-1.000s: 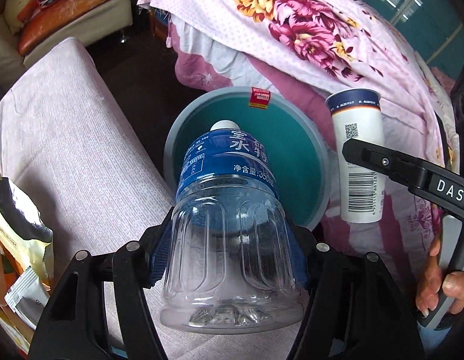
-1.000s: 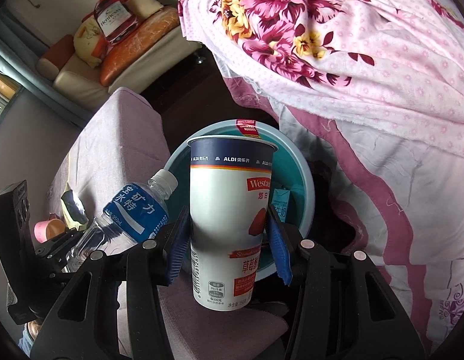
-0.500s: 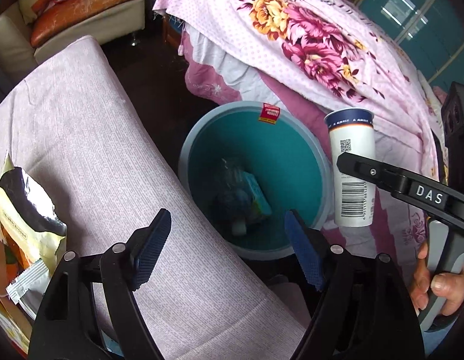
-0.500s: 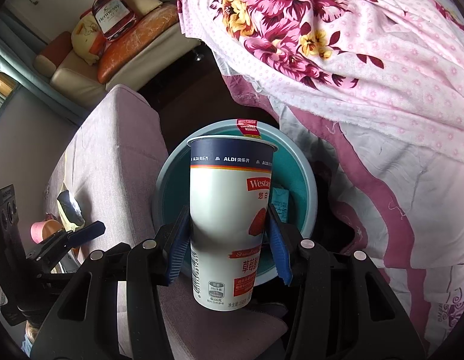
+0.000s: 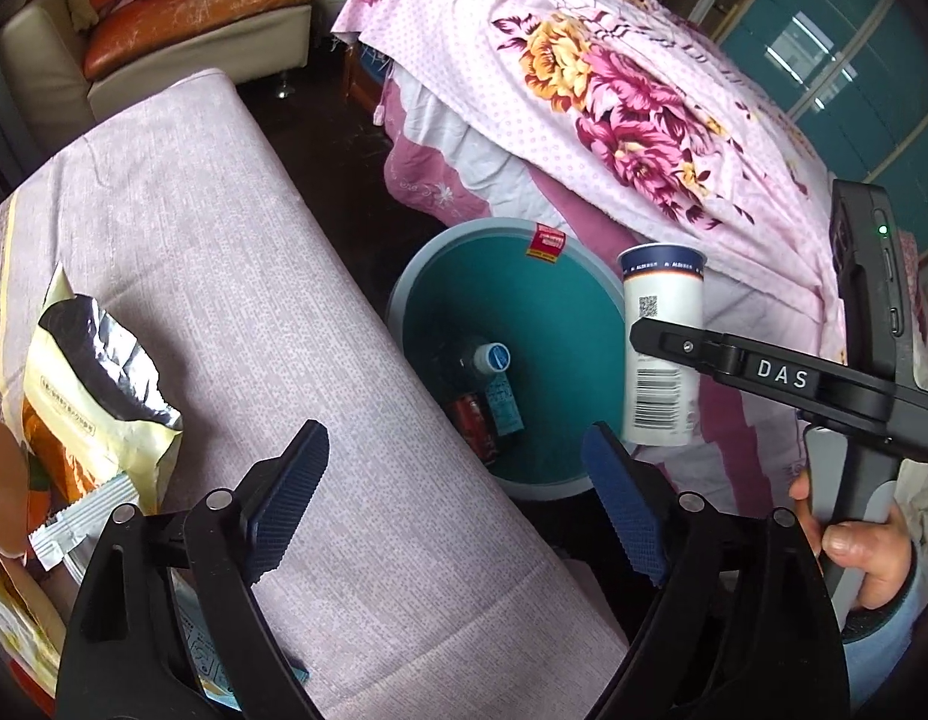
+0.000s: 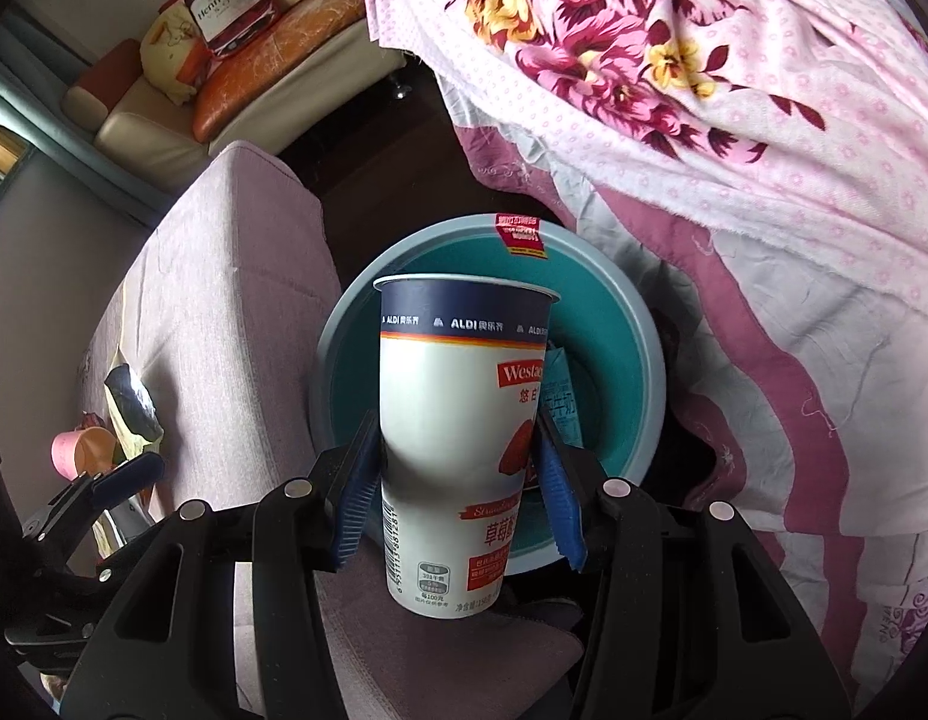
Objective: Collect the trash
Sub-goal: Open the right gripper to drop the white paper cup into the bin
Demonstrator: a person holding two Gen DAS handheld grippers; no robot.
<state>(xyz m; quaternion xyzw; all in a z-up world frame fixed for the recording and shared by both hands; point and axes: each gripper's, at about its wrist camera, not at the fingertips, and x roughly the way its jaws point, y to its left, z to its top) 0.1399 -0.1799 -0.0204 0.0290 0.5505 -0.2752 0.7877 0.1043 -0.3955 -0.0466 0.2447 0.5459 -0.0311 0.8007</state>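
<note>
A round teal bin (image 5: 559,276) stands on the floor between the pink-covered bench and the bed. Inside it lie the water bottle (image 5: 490,360), a red can (image 5: 471,417) and a small carton. My left gripper (image 5: 458,504) is open and empty above the bench edge, near the bin. My right gripper (image 6: 458,480) is shut on a tall white yogurt cup (image 6: 458,438), held upright over the bin's (image 6: 643,324) near rim. The cup also shows in the left wrist view (image 5: 661,348).
A yellow snack bag (image 5: 86,378) and small wrappers (image 5: 74,528) lie on the pink bench (image 5: 224,300) at the left. A pink cup (image 6: 68,450) sits there too. A floral bedspread (image 5: 613,120) hangs right of the bin. A sofa stands at the back.
My left gripper opened and let the water bottle drop into the bin, then pulled back. The right gripper keeps holding the cup in about the same place.
</note>
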